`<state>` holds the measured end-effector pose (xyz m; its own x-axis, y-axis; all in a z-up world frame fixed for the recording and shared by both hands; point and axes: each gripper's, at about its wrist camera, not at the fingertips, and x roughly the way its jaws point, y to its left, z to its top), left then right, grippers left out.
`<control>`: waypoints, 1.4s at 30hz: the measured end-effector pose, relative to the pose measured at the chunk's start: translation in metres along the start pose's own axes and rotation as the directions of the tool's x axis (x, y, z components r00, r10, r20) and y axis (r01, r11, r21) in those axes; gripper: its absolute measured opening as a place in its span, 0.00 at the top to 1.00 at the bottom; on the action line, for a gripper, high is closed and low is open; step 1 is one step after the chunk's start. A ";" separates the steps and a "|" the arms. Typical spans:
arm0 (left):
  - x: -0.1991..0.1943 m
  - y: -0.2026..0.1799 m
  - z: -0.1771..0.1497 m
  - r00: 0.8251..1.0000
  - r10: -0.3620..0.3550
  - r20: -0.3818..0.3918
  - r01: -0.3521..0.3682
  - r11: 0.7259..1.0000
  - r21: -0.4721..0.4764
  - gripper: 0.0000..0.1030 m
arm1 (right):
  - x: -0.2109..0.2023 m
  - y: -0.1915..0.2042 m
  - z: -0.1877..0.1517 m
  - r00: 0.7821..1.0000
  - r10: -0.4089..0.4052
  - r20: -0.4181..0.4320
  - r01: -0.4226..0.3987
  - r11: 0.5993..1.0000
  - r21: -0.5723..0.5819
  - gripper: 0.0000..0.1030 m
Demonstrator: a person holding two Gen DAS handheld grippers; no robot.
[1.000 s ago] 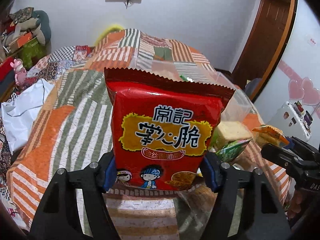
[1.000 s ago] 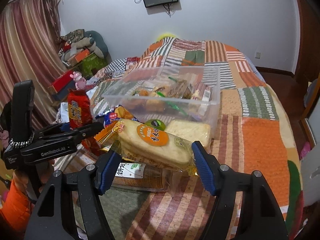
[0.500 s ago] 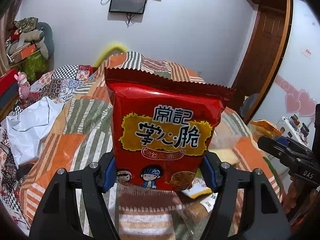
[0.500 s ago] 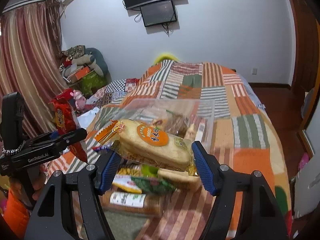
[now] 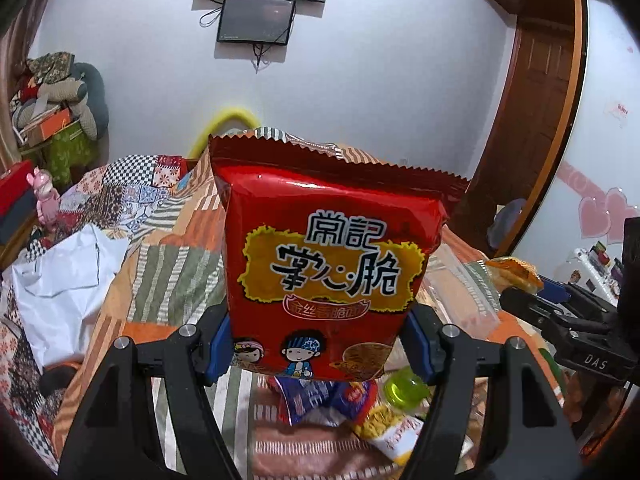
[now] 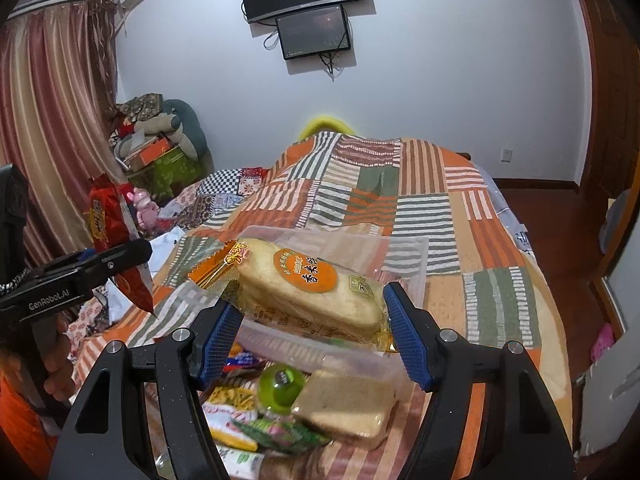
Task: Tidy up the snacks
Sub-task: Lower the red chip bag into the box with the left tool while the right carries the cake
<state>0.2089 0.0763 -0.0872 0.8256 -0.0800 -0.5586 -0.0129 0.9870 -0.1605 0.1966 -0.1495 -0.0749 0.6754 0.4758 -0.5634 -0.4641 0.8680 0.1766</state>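
Left claw (image 5: 320, 344): clamped on red snack bag (image 5: 332, 264), blue pads on both lower sides, bag upright, filling frame centre, raised above the bed (image 5: 160, 280). Same bag visible from right view at 9 o'clock (image 6: 110, 236), pinched in the left claw (image 6: 120, 256).

Right claw (image 6: 312, 336): holding wrapped bread pack (image 6: 308, 292) with orange round label, pack lying across between the pads, tilted down toward 4 o'clock. From left view, the right claw (image 5: 528, 292) sits at 3 o'clock with the pack's end showing (image 5: 512, 276).

Below the right claw, near edge: loose pile on the bed — green jelly cup (image 6: 280, 388), wrapped toast slice (image 6: 348, 404) just beside it at 4 o'clock, yellow packet (image 6: 232, 400) at 8 o'clock. Left view shows the cup (image 5: 404, 388) plus a blue-purple packet (image 5: 308, 396) under the bag.

Behind the bread pack: clear plastic bin (image 6: 400, 256) on the patchwork bedspread (image 6: 440, 208); contents hidden.

Far: white cloth (image 5: 60, 280) at 9 o'clock, pink toy (image 6: 145, 207), curtain (image 6: 48, 120), clutter stack (image 6: 160, 140), two wall screens (image 6: 308, 12) at 12 o'clock.
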 end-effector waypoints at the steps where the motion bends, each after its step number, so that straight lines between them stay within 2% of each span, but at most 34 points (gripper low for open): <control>1: 0.004 0.000 0.001 1.000 0.005 -0.001 -0.005 1.000 0.006 0.33 | 0.002 -0.001 0.001 1.000 -0.004 -0.002 0.004 1.000 -0.002 0.35; 10: 0.041 -0.006 0.008 0.999 0.019 -0.037 -0.018 1.000 0.023 0.33 | 0.033 -0.011 0.002 0.997 0.002 -0.078 -0.002 1.000 0.010 0.35; 20: 0.095 -0.002 0.010 0.988 -0.015 -0.152 0.014 1.000 -0.004 0.33 | 0.063 -0.009 -0.004 0.982 0.025 -0.189 -0.027 1.000 -0.005 0.35; 34: 0.118 -0.010 0.008 0.978 0.031 -0.207 -0.019 0.998 0.060 0.31 | 0.082 -0.006 -0.012 0.965 0.016 -0.260 -0.023 0.999 -0.023 0.32; 38: 0.119 -0.013 0.007 0.972 0.010 -0.235 0.000 0.999 0.043 0.21 | 0.081 -0.009 -0.011 0.965 0.017 -0.263 -0.021 1.000 -0.013 0.31; 42: 0.112 -0.010 0.008 0.973 -0.001 -0.230 0.005 1.000 0.017 0.19 | 0.076 -0.009 -0.010 0.965 0.029 -0.260 -0.029 1.000 0.003 0.25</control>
<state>0.3059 0.0585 -0.1416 0.6740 -0.1113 -0.7303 0.0008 0.9887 -0.1500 0.2464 -0.1231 -0.1271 0.4897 0.4472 -0.7484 -0.4818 0.8543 0.1953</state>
